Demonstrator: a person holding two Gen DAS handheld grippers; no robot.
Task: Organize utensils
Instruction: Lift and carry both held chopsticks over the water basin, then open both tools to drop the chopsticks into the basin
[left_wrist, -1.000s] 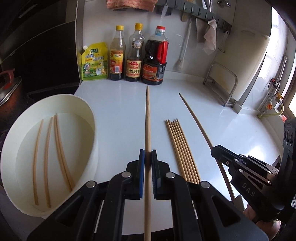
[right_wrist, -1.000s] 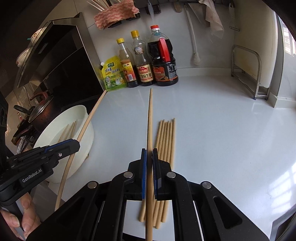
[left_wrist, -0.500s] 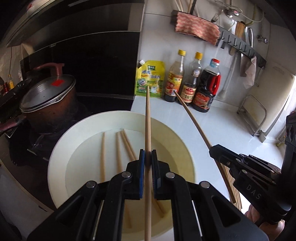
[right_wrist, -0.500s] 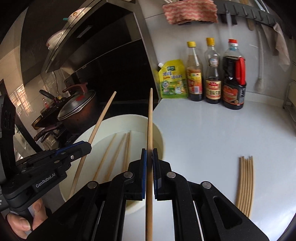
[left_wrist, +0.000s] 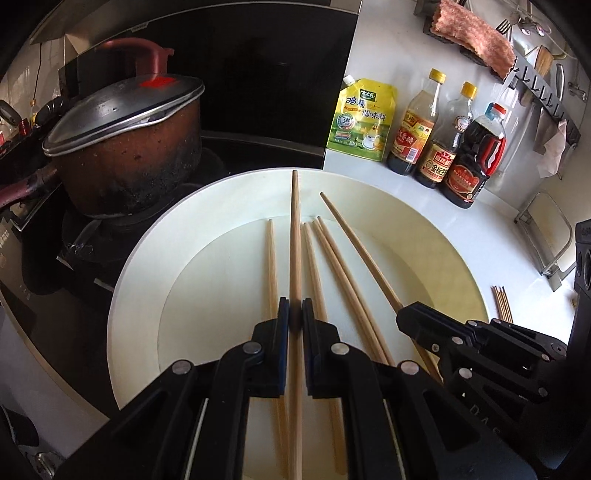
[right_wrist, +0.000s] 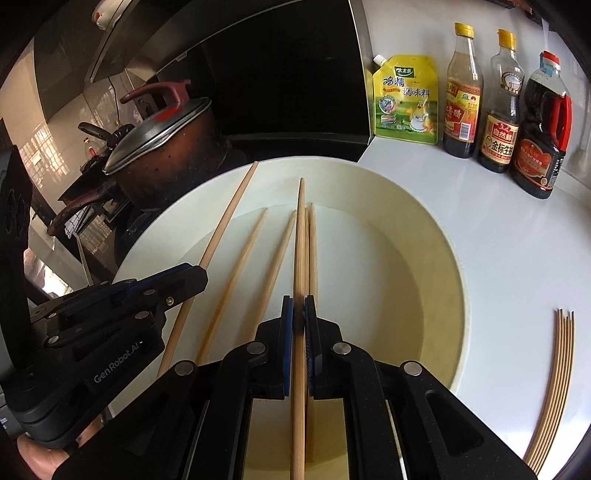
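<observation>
A wide cream bowl (left_wrist: 436, 236) (right_wrist: 436, 229) holds several wooden chopsticks (left_wrist: 271, 258) (right_wrist: 240, 266) lying on its bottom. My left gripper (left_wrist: 294, 310) is shut on one chopstick (left_wrist: 294, 229), held over the bowl and pointing away. My right gripper (right_wrist: 299, 306) is shut on another chopstick (right_wrist: 300, 229), also over the bowl. In the left wrist view the right gripper (left_wrist: 406, 317) shows at right with its chopstick (left_wrist: 354, 236); in the right wrist view the left gripper (right_wrist: 195, 275) shows at left with its chopstick (right_wrist: 232, 210). A bundle of loose chopsticks (right_wrist: 557, 369) (left_wrist: 502, 302) lies on the counter to the right.
A lidded brown pot (left_wrist: 125, 140) (right_wrist: 166, 140) sits on the black stove left of the bowl. A yellow pouch (left_wrist: 364, 118) (right_wrist: 404, 99) and three sauce bottles (left_wrist: 439, 136) (right_wrist: 500, 103) stand at the back wall. A wire rack (left_wrist: 546, 236) stands far right.
Both grippers have swung left from the white counter to over the bowl and come lower and closer to it, each still holding its chopstick. The loose bundle now lies far right.
</observation>
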